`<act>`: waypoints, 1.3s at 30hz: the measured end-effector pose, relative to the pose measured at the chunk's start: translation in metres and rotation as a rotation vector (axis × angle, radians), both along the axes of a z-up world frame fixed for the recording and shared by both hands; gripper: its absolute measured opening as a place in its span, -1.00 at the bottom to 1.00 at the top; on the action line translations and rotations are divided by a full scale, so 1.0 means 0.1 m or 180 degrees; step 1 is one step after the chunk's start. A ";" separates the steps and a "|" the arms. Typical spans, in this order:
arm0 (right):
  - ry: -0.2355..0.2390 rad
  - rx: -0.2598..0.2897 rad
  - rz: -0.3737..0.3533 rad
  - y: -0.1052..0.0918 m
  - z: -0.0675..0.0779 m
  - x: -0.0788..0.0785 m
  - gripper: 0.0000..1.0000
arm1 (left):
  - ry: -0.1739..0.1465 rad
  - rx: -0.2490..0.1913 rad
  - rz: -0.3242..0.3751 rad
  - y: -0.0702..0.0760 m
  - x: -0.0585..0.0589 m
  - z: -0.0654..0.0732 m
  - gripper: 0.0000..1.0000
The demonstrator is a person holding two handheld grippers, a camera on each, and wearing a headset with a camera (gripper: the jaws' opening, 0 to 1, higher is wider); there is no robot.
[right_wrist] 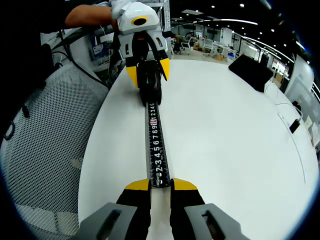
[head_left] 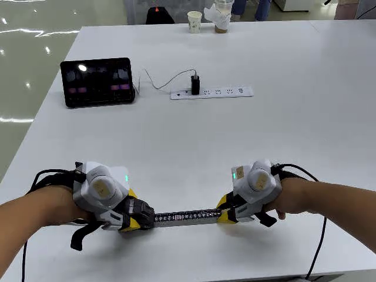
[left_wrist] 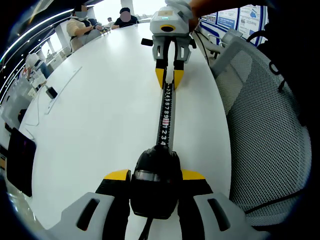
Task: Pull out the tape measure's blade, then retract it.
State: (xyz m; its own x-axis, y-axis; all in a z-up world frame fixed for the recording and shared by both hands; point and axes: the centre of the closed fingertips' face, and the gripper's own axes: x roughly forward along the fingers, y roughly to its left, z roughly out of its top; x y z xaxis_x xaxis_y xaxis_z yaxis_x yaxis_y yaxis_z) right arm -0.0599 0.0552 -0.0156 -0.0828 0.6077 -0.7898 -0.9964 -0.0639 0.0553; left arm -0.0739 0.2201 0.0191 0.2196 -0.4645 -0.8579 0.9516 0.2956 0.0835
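Beyond the drawn blade (head_left: 187, 216) sit a tablet (head_left: 97, 81) and power strip (head_left: 212, 92).

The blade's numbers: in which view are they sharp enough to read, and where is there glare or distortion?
Right gripper view: the numbers on the blade are large and sharp, though the fisheye bends the table edge. Left gripper view: readable but smaller, same bending. Head view: digits too small to read; lights glare on the floor and reflect in the tablet.
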 end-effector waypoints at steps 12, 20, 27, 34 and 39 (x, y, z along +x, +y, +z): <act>0.0001 -0.0011 -0.0015 -0.04 -0.01 0.01 -0.79 | 0.0003 -0.0007 -0.0002 0.00 0.00 0.01 -0.38; -0.0001 -0.0010 -0.0021 -0.07 0.00 0.02 -0.79 | 0.0002 -0.0007 -0.0005 0.01 0.00 0.00 -0.38; -0.0010 -0.0012 -0.0026 -0.09 0.00 0.03 -0.79 | -0.0003 -0.0008 -0.0002 0.01 0.00 0.00 -0.38; -0.0012 -0.0019 -0.0039 -0.13 0.00 0.04 -0.79 | -0.0010 -0.0008 0.0000 0.01 0.00 0.00 -0.38; -0.0009 -0.0025 -0.0055 -0.16 0.00 0.04 -0.79 | -0.0011 -0.0006 0.0000 0.01 -0.01 0.01 -0.38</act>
State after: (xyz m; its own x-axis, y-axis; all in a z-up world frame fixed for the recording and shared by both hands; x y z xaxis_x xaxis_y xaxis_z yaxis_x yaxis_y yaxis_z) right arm -0.0560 0.0391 -0.0151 -0.0700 0.6028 -0.7948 -0.9975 -0.0462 0.0528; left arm -0.0746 0.2213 0.0197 0.2225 -0.4661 -0.8563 0.9513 0.2959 0.0861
